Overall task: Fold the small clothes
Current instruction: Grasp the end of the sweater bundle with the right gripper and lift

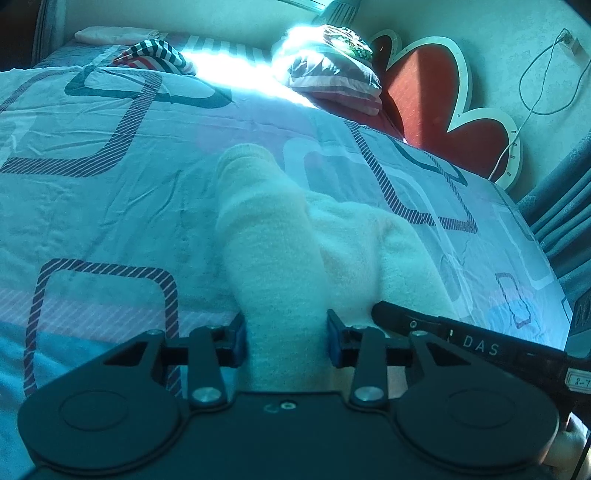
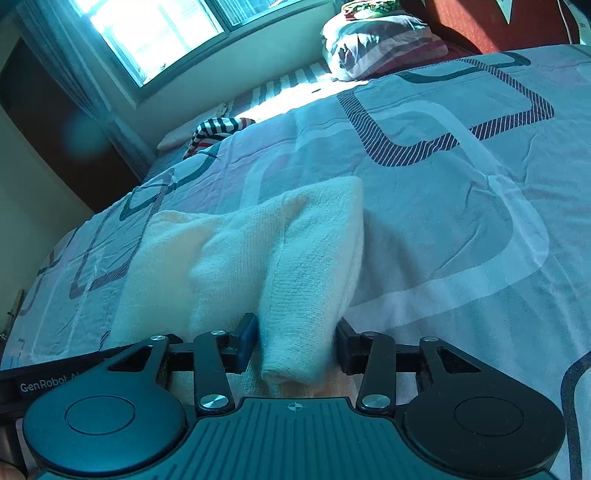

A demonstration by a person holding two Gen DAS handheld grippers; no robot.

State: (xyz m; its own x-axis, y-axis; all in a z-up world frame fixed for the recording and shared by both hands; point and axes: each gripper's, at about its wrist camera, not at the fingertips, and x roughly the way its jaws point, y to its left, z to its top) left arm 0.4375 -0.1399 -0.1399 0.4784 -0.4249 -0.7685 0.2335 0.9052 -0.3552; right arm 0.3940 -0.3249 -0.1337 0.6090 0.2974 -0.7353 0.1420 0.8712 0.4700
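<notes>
A small cream knitted garment point(image 1: 266, 236) lies on the patterned bedspread point(image 1: 110, 206). My left gripper point(image 1: 287, 338) is shut on a raised fold of it, and the blue pads press the cloth from both sides. The right wrist view shows the same garment point(image 2: 295, 258) with another fold rising between the fingers of my right gripper point(image 2: 297, 341), which is shut on it. The two grippers hold the near edge side by side. The body of the right gripper point(image 1: 461, 343) shows at the lower right of the left wrist view.
A striped piece of clothing point(image 1: 155, 55) lies at the far side of the bed. Pillows point(image 1: 332, 74) are stacked by a red headboard point(image 1: 436, 99). A window point(image 2: 155, 33) lights the far edge. A cable point(image 1: 532, 96) hangs down the wall.
</notes>
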